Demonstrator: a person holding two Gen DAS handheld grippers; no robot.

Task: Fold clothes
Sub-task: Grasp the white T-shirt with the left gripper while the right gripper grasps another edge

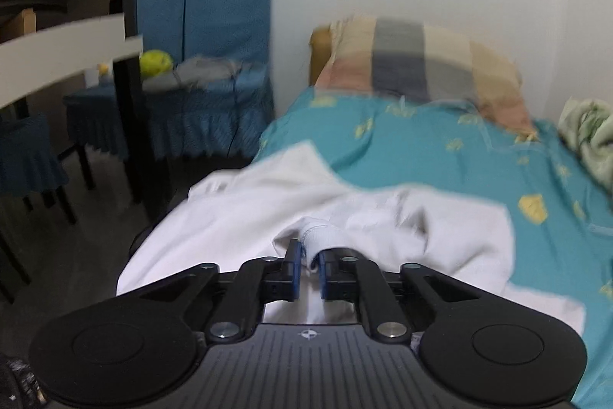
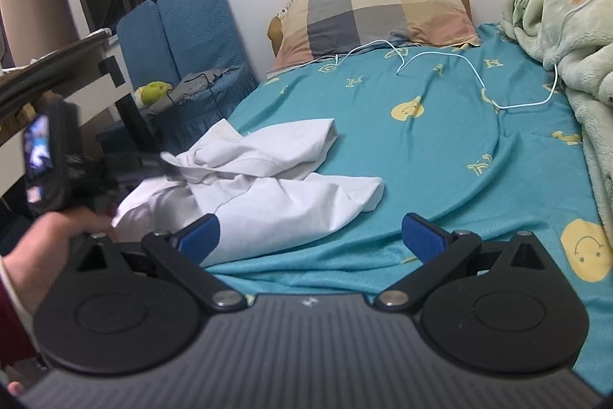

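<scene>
My left hand-held gripper [image 1: 308, 261] is pinched shut on a ribbed cuff or hem of the white garment [image 2: 268, 194], which lies rumpled on the near left part of the bed [image 2: 440, 156], by its edge. My right hand-held gripper [image 2: 310, 238] hangs wide open above the sheet, just right of the cloth, holding nothing. The fabric looks light, soft and limp; I judge it will sag and bunch wherever unsupported. The hems and seamed edges look like the firmest places to pinch, with two corners held apart.
</scene>
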